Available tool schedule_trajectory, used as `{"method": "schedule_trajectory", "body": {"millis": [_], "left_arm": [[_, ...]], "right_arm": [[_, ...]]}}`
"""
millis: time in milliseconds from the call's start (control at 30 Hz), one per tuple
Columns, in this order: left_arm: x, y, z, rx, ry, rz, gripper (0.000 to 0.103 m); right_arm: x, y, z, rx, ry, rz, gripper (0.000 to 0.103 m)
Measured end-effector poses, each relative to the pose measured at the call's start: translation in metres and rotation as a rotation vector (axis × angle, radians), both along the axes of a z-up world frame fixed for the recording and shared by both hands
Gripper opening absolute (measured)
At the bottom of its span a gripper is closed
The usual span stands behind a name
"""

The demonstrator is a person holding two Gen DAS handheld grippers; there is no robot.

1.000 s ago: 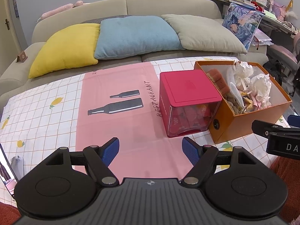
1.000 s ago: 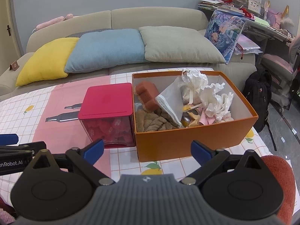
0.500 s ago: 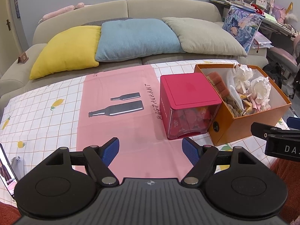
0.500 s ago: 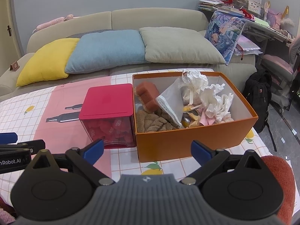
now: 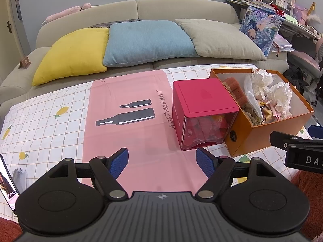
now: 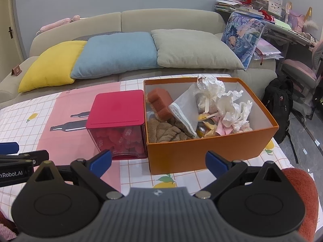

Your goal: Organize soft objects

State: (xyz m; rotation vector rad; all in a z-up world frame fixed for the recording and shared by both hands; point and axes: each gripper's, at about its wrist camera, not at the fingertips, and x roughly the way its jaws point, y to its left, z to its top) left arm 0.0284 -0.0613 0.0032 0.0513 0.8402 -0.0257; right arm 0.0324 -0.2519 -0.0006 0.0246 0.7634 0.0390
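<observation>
Both grippers, left gripper (image 5: 162, 159), right gripper (image 6: 158, 160), fingers wide, orange box (image 6: 201, 153) contents tangled, partly hidden

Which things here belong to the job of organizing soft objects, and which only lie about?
For the job: orange box, brown plush, sponge, white ruffled fabric, red box.

Lying about: sofa cushions, backpack, phone.
</observation>
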Motion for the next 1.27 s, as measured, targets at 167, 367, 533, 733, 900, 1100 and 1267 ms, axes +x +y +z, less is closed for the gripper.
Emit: {"method": "schedule_trajectory", "body": {"millis": [167, 367, 533, 733, 900, 1100, 1267], "left_arm": [[0.0003, 0.0007, 0.0, 0.003, 0.002, 0.002, 0.089], [0.0006, 0.001, 0.0002, 0.004, 0.001, 0.002, 0.089], [0.0007, 0.0011, 0.0001, 0.005, 0.001, 0.003, 0.089], [0.001, 0.0017, 0.0002, 0.005, 0.001, 0.001, 0.089], [0.0009, 0.0017, 0.0002, 0.005, 0.001, 0.001, 0.089], [0.0007, 0.0023, 0.0004, 0.002, 0.0, -0.002, 0.089], [0.0003, 0.0028, 0.0012, 0.004, -0.004, -0.006, 0.089]], "right_arm": [[-0.0001, 0.0003, 0.0, 0.0, 0.0, 0.0, 0.097], [0.0004, 0.0009, 0.0008, 0.002, -0.004, 0.013, 0.097], [0.0008, 0.0007, 0.0007, 0.002, -0.004, 0.012, 0.097], [0.0006, 0.0014, 0.0005, 0.002, -0.003, 0.014, 0.097], [-0.0005, 0.0012, 0.0, 0.002, -0.003, 0.015, 0.097], [-0.0004, 0.0012, -0.0002, 0.004, -0.001, 0.015, 0.097], [-0.0005, 0.0016, -0.0001, 0.003, -0.001, 0.014, 0.097]]}}
